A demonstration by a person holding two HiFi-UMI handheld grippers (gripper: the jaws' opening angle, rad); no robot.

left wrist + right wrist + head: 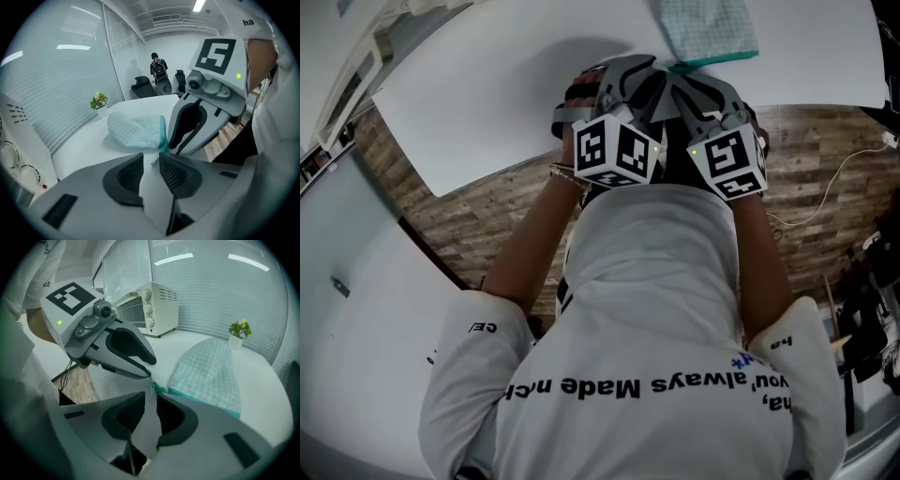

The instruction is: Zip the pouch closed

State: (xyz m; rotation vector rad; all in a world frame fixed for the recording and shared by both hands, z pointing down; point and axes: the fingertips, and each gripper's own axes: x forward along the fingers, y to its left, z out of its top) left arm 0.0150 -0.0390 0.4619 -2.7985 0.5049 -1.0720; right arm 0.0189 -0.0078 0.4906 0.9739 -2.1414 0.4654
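**A:** Head view, biggest first: white tabletop (pixel 487 103). The wearer's white shirt (pixel 656 309) fills the bottom, with both arms reaching forward. The checked pouch (pixel 705 28) lies at the top, cut off by the frame edge.

**B:** What do the gripper views add?

**A:** Right gripper view gets the whole toaster oven (pixel 147 310) against the blinds (pixel 211 287). Left gripper view only clips a white appliance with knobs at its left edge. Only the left gripper view shows a person (pixel 158 69) far off by office chairs. Both show a small potted plant (pixel 98 101) behind the pouch.

**B:** Pouch versus the tools?

**A:** It's flat on the tabletop, teal-trimmed end toward both.
- Left hand-held gripper (pixel 151 159): jaws apart with a narrow gap, nothing pinched. The teal corner is just beyond its tips, slightly right.
- Right hand-held gripper (pixel 150 397): jaws apart too, bare tabletop between the pads. The corner is just past its tips and the pouch body runs off to the right.
- The two tools sit just beside each other, tips angled at that same corner.

**B:** Zip pull?

**A:** There's a small pale tab (pixel 151 386) at the corner, right at the right tool's tips. Can't tell if it touches.
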